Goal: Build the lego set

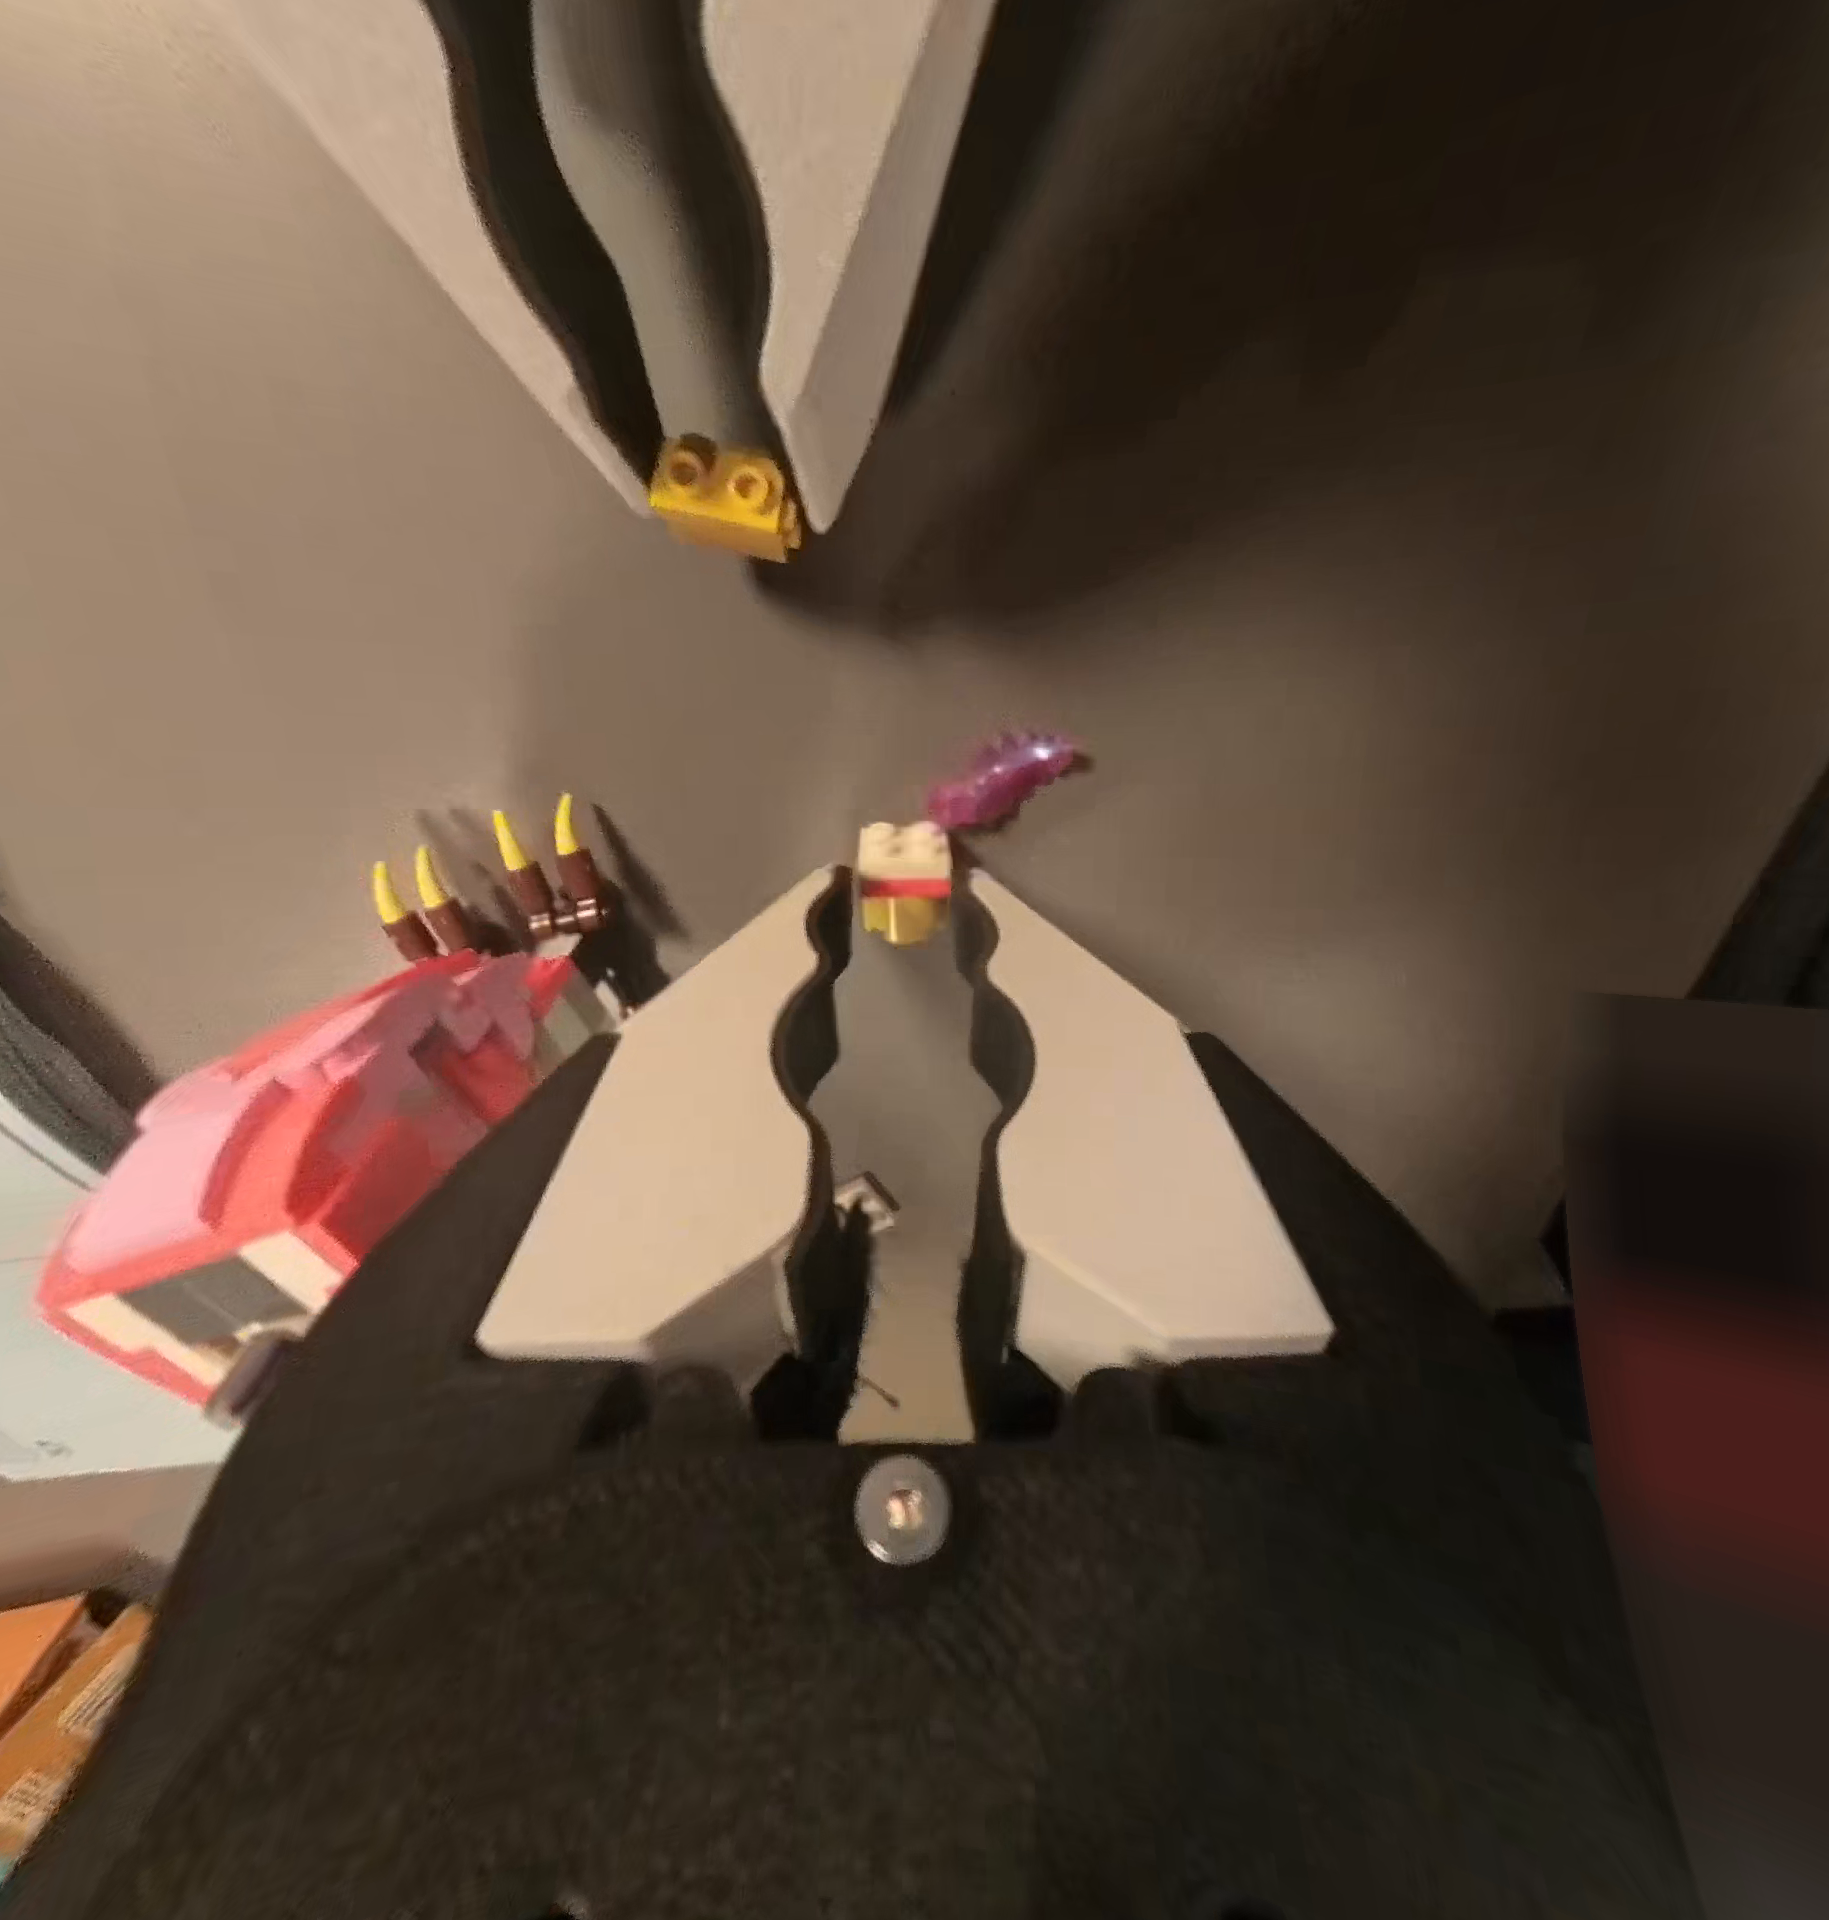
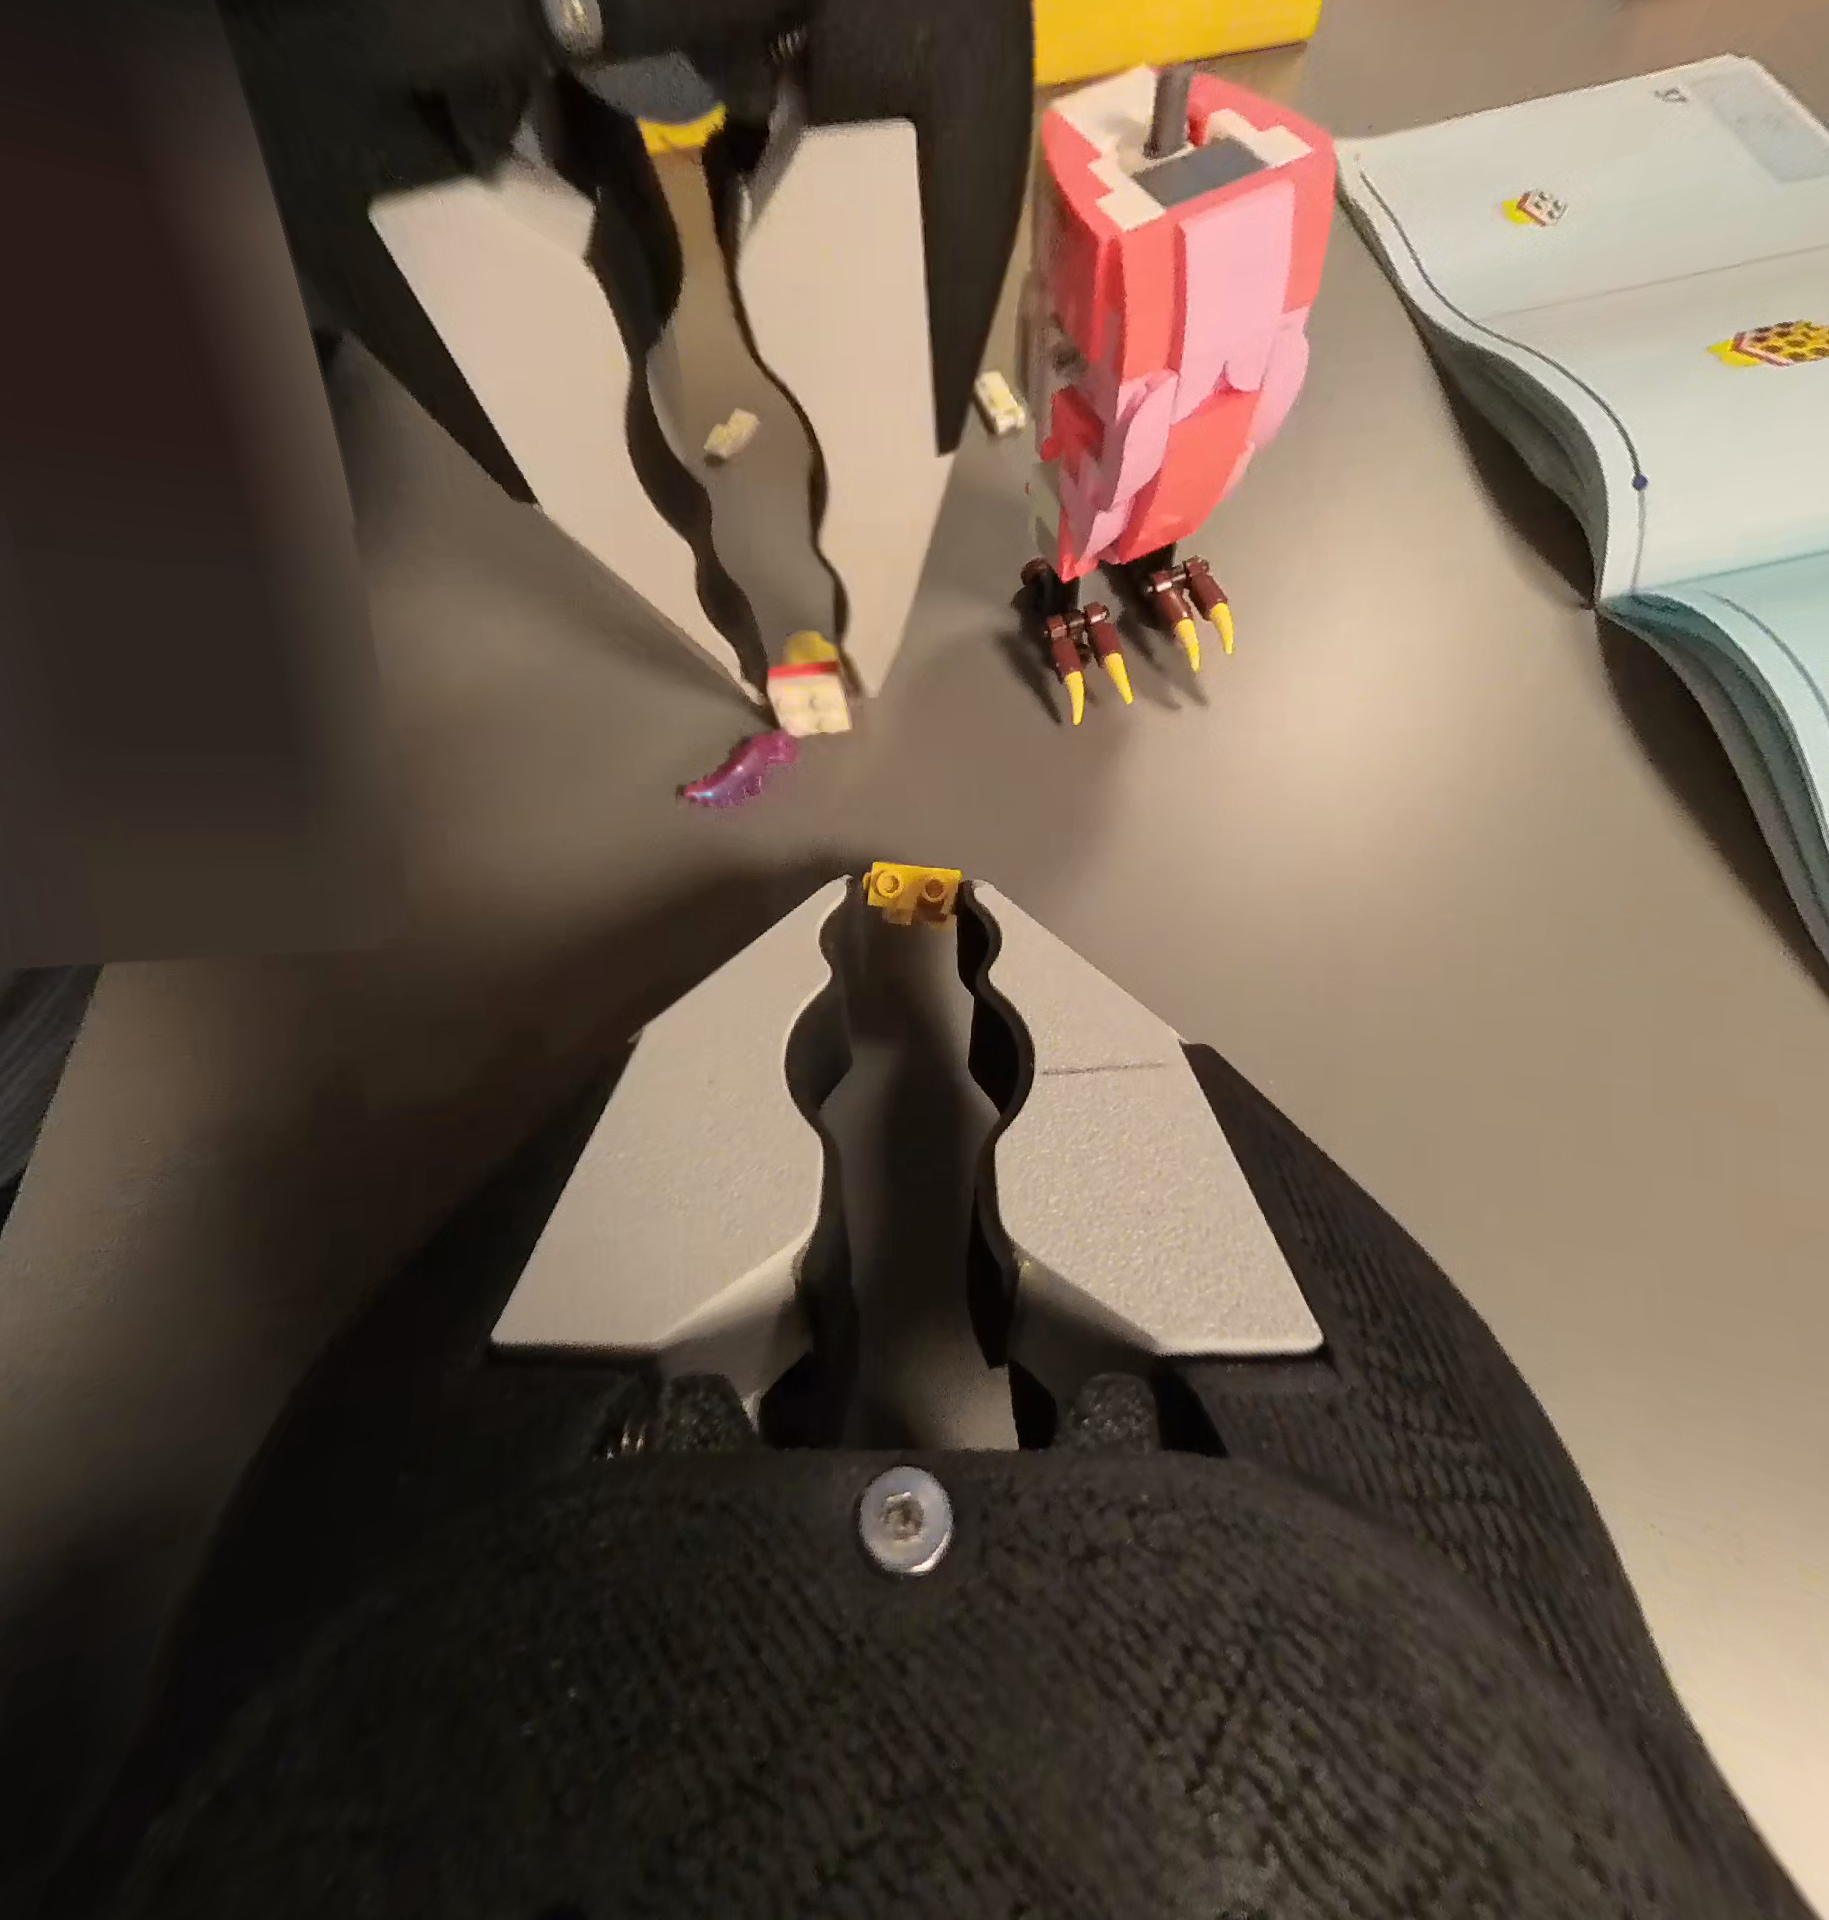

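The right gripper [image 2: 911, 896] has its two fingertips clamped on a small yellow brick [image 2: 911, 894] with two round studs facing the camera. It is held just above the grey table [image 2: 1305, 831].

Facing it, the left gripper [image 1: 902, 899] is clamped on a little stack of bricks [image 1: 902, 883]: cream at the outer end, a thin red layer in the middle, and yellow nearest the gripper. The two held pieces are near each other but do not touch.

A see-through purple piece [image 2: 738, 771] lies on the table just beside the left gripper's fingertips.

Further out stands a pink and red brick bird [image 2: 1180, 343] on dark brown feet with yellow claws [image 2: 1128, 644].

An open booklet [image 2: 1668, 364] lies along the table's right edge. A yellow box [image 2: 1170, 31] sits at the far edge.
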A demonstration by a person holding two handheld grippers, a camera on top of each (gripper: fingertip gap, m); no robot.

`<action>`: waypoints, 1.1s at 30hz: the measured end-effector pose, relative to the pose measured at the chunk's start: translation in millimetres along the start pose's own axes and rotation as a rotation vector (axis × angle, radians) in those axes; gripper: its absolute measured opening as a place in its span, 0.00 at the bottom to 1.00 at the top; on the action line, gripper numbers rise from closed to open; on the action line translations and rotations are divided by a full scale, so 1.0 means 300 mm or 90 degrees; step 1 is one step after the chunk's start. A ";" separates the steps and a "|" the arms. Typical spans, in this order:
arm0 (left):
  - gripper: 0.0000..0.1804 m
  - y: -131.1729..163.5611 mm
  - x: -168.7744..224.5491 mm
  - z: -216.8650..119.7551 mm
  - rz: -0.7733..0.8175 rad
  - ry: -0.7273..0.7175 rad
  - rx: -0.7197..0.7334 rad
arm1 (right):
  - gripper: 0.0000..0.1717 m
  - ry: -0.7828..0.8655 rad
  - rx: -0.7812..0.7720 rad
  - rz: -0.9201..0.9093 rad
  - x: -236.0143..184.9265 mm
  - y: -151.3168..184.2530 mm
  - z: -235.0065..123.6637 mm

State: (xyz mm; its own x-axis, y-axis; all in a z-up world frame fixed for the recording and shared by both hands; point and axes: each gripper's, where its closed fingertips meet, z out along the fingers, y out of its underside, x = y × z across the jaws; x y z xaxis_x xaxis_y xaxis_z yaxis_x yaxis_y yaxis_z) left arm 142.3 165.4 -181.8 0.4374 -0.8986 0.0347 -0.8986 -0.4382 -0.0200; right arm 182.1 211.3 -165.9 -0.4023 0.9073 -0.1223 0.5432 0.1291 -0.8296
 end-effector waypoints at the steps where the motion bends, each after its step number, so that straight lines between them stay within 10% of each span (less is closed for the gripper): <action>1: 0.14 -0.002 -0.005 0.004 -0.010 0.000 -0.004 | 0.09 -0.003 0.005 0.005 0.001 0.000 -0.004; 14: 0.21 -0.011 -0.002 -0.049 -0.144 -0.046 0.538 | 0.09 -0.025 0.041 0.002 -0.014 -0.017 -0.028; 33: 0.09 -0.046 0.010 0.000 -0.087 0.016 0.541 | 0.09 -0.082 0.142 -0.002 -0.062 -0.109 -0.030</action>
State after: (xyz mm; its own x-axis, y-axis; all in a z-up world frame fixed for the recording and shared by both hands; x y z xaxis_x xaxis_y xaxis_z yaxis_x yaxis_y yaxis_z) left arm 155.9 168.8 -181.4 0.5298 -0.8405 0.1137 -0.5044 -0.4199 -0.7545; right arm 178.5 193.8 -131.6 -0.5020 0.8466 -0.1767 0.3714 0.0266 -0.9281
